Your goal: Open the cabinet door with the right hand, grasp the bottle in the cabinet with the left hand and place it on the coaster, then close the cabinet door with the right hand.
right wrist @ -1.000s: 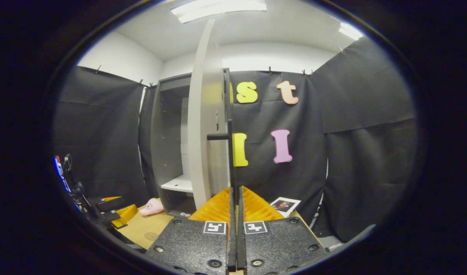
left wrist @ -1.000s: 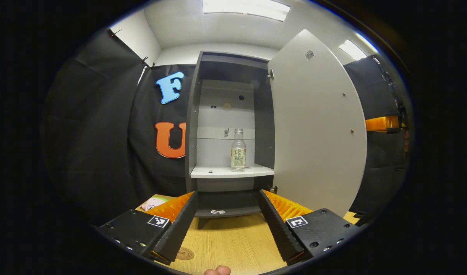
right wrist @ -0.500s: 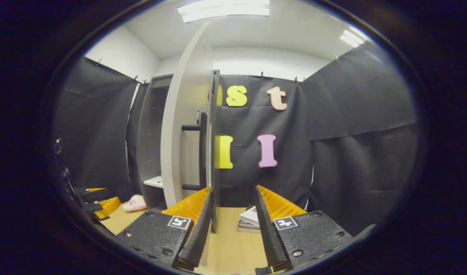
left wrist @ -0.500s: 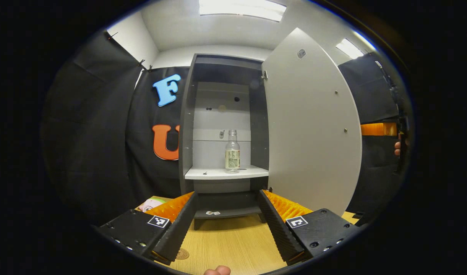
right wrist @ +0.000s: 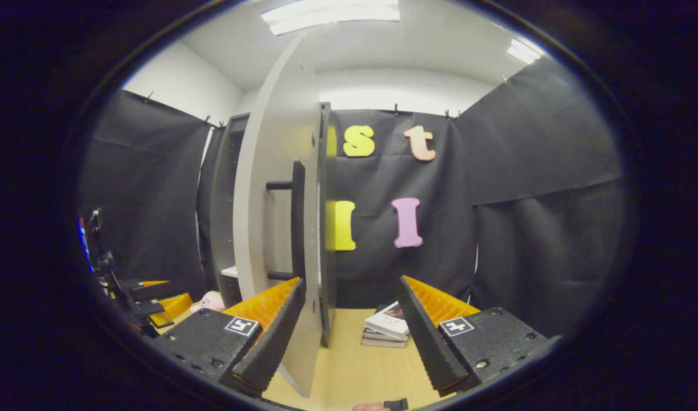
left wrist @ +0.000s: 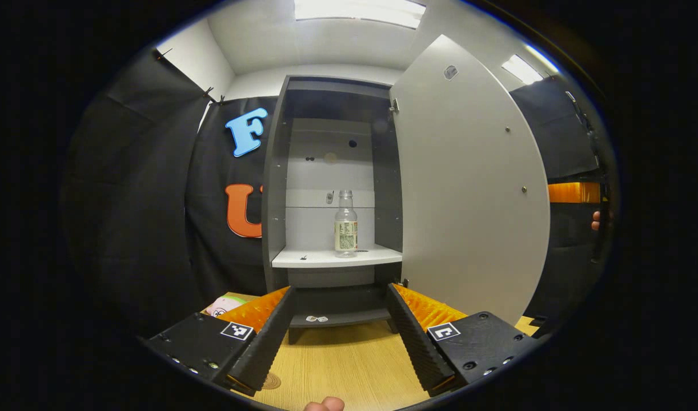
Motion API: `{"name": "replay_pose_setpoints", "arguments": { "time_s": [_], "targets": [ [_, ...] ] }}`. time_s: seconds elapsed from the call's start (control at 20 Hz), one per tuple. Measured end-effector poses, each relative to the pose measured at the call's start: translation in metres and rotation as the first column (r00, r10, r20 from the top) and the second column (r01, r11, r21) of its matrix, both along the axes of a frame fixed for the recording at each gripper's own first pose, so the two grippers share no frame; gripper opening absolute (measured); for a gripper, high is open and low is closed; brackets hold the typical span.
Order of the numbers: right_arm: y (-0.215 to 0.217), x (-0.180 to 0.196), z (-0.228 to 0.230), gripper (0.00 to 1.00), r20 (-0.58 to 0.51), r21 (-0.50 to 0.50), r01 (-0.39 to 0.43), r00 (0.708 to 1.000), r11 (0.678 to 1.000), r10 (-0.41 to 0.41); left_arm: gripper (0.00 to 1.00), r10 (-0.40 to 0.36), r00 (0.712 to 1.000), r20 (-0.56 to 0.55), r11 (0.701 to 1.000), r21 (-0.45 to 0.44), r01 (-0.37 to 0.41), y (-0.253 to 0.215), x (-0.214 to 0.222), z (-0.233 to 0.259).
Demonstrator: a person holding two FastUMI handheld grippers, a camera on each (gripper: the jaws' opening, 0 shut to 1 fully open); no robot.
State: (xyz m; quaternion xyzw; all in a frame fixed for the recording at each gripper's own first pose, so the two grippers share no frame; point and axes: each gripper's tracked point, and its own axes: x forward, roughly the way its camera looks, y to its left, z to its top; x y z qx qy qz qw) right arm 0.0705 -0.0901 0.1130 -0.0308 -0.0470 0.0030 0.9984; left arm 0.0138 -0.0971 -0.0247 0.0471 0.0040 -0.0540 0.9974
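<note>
The grey cabinet (left wrist: pixel 277 171) stands open, its door (left wrist: pixel 469 188) swung out to the right. A clear bottle (left wrist: pixel 345 224) with a label stands upright on the white shelf (left wrist: pixel 326 258). My left gripper (left wrist: pixel 340 290) is open, pointed at the cabinet and well short of the bottle. A round coaster (left wrist: pixel 271 381) lies on the wooden table by its left finger. In the right gripper view the door (right wrist: pixel 269 188) is nearly edge-on, with its black handle (right wrist: pixel 297 222) just left of my open right gripper (right wrist: pixel 350 281), which holds nothing.
A pink plush toy (left wrist: pixel 222 307) lies left of the cabinet's foot. A stack of books (right wrist: pixel 388 331) sits on the table behind the door. The other gripper (left wrist: pixel 572 192) and a hand (left wrist: pixel 596 220) show beyond the door's edge. Black cloth walls surround the booth.
My right gripper was shut on the door handle; it has opened, let go and drawn back a little. The door has swung slightly wider. The left gripper shifted only slightly.
</note>
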Motion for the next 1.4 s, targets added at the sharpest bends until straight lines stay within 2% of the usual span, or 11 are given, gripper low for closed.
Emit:
{"name": "replay_pose_setpoints", "arguments": {
  "time_s": [0.2,0.45,0.75,0.95,1.2,1.25,1.3,1.4],
  "targets": [
    [0.0,0.011,-0.009,0.99,-0.012,0.025,0.012,1.0,1.0,-0.012,0.95,-0.026,1.0,0.01,0.999,0.023,0.025,-0.007,0.033,0.004],
    [0.001,0.014,-0.012,0.98,-0.024,0.098,-0.015,1.0,0.995,0.018,0.95,-0.051,0.998,0.04,0.998,0.026,0.05,-0.012,0.1,0.035],
    [-0.002,0.02,-0.014,0.97,-0.031,0.101,0.012,0.999,0.995,-0.009,0.96,-0.096,0.993,0.062,0.995,0.017,0.095,-0.02,0.18,0.072],
    [-0.005,0.021,-0.013,0.99,-0.03,0.113,0.025,0.999,0.993,-0.022,0.96,-0.093,0.992,0.085,0.992,0.09,0.085,-0.015,0.226,0.086],
    [-0.008,0.026,-0.014,0.97,-0.049,0.133,0.037,0.998,0.99,-0.031,0.96,-0.133,0.988,0.081,0.988,0.089,0.125,-0.031,0.278,0.098],
    [-0.007,0.027,-0.015,0.97,-0.052,0.138,0.036,0.998,0.99,-0.029,1.0,-0.131,0.988,0.081,0.988,0.098,0.122,-0.031,0.287,0.1],
    [-0.006,0.027,-0.014,0.97,-0.052,0.148,0.033,0.998,0.988,-0.025,0.96,-0.13,0.988,0.079,0.987,0.108,0.121,-0.033,0.296,0.099],
    [-0.006,0.029,-0.015,0.98,-0.05,0.169,0.033,0.998,0.985,-0.025,0.96,-0.127,0.989,0.077,0.987,0.11,0.118,-0.036,0.31,0.096]
  ]
}}
